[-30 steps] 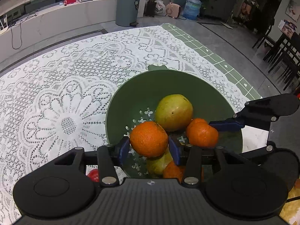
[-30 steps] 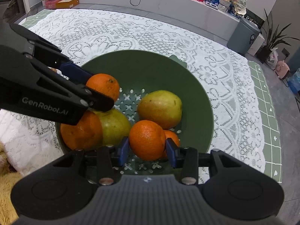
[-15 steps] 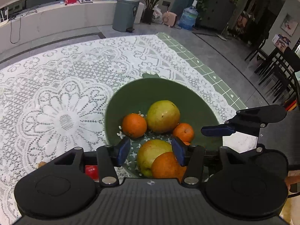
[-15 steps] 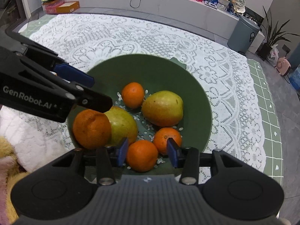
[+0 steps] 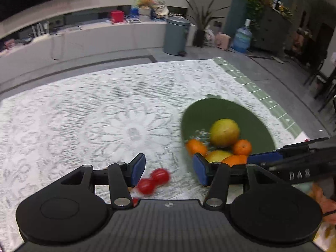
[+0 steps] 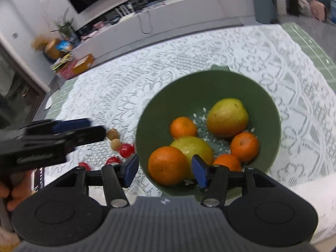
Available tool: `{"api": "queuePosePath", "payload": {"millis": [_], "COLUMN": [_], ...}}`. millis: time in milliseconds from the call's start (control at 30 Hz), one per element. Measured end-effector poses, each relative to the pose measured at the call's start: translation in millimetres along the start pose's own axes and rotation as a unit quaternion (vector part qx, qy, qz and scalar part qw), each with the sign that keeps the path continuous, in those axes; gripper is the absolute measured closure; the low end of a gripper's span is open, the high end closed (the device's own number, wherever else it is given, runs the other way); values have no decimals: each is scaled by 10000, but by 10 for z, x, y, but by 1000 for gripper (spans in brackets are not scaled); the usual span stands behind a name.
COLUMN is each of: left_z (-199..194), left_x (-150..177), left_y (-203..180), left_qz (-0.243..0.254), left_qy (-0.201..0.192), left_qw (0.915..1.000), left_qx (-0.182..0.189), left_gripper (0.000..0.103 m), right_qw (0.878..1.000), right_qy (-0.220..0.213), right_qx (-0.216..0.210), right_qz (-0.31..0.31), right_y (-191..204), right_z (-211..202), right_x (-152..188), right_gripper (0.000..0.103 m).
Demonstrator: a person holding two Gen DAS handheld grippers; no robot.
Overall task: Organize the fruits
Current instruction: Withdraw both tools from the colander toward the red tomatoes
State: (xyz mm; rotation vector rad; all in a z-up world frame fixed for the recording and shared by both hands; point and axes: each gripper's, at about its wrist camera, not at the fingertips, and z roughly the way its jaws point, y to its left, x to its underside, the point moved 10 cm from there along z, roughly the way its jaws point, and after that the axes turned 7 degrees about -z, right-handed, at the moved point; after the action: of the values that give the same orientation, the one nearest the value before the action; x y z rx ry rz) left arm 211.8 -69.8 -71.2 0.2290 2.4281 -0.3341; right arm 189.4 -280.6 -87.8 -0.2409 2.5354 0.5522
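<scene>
A green bowl on the lace tablecloth holds two yellow-green pears and several oranges. My right gripper hangs over the bowl's near rim with its jaws opening. The largest orange lies between its pads, untouched. My left gripper is open, left of the bowl and above small red fruits on the cloth. In the right wrist view the left gripper is at the left, near the red fruits and two small brown fruits.
A hand holds the left gripper's handle. The right gripper's fingers reach in over the bowl's near right side. The lace cloth stretches far and left. Past the table's right edge is floor, with a grey bin.
Both grippers have let go of their oranges, which now lie in the bowl. The left gripper has swung left and up to the red fruits. The right gripper has rolled and opened wider.
</scene>
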Motion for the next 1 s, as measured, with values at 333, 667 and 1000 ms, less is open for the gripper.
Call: {"api": "queuePosePath", "payload": {"millis": [333,667,1000], "left_z": [-192,-240,-430], "left_x": [138,251,269], "left_y": [416,553,567], "left_qz": [-308,-578,-808], "left_qy": [-196,-176,-284], "left_qw": [9987,9978,9961], "left_qx": [-355,-278,-205], "left_gripper": [40,40,40], "right_qw": [9988,9929,9879], "right_qy": [58,37,-810], "right_qx": [145,1146,1308], "right_qz": [455,311,-215], "right_y": [-81,-469,-283], "right_z": [72,-12,-253], "right_x": [81,103,22], "right_gripper": [60,59,43]}}
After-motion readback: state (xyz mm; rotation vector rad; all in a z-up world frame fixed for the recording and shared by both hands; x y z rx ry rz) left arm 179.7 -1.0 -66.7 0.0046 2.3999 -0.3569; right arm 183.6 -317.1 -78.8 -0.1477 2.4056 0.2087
